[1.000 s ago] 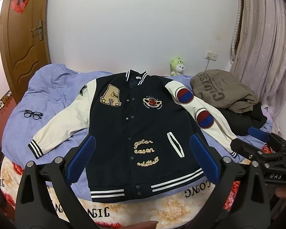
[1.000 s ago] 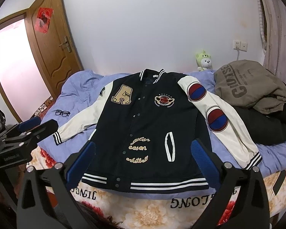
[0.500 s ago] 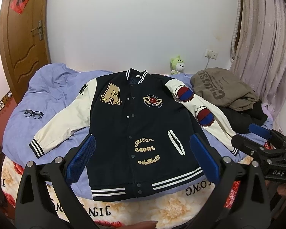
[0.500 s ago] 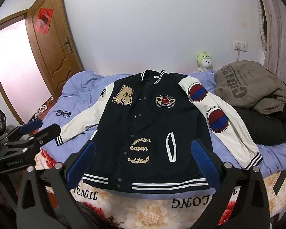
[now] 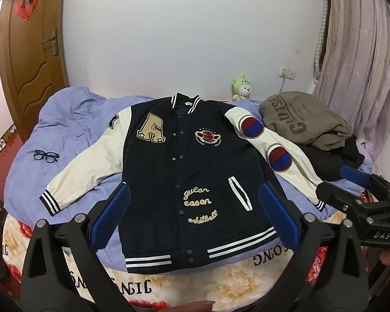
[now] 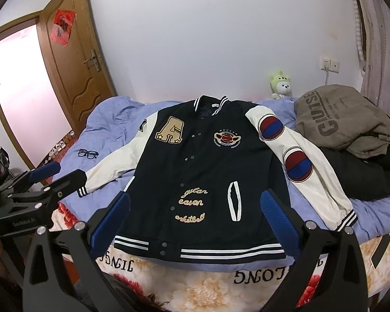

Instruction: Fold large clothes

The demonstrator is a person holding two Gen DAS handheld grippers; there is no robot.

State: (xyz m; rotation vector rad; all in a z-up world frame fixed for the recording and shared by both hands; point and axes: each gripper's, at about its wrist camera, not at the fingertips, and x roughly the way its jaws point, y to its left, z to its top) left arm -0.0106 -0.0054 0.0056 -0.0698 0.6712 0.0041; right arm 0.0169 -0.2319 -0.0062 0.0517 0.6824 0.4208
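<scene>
Left wrist: left gripper (image 5: 193, 218) fingers wide apart, empty, above jacket (image 5: 195, 171) hem. Jacket flat, front up, sleeves spread on bed (image 5: 72, 119). Right gripper (image 5: 351, 189) near right cuff.

Right wrist: right gripper (image 6: 195, 219) fingers spread, empty. Glasses (image 6: 88, 153) beside left sleeve.

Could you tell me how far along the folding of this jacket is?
Done: the jacket lies flat on the bed, buttoned, sleeves spread. In hand: nothing; the left gripper and right gripper hover open before the hem. Left: every fold.
</scene>
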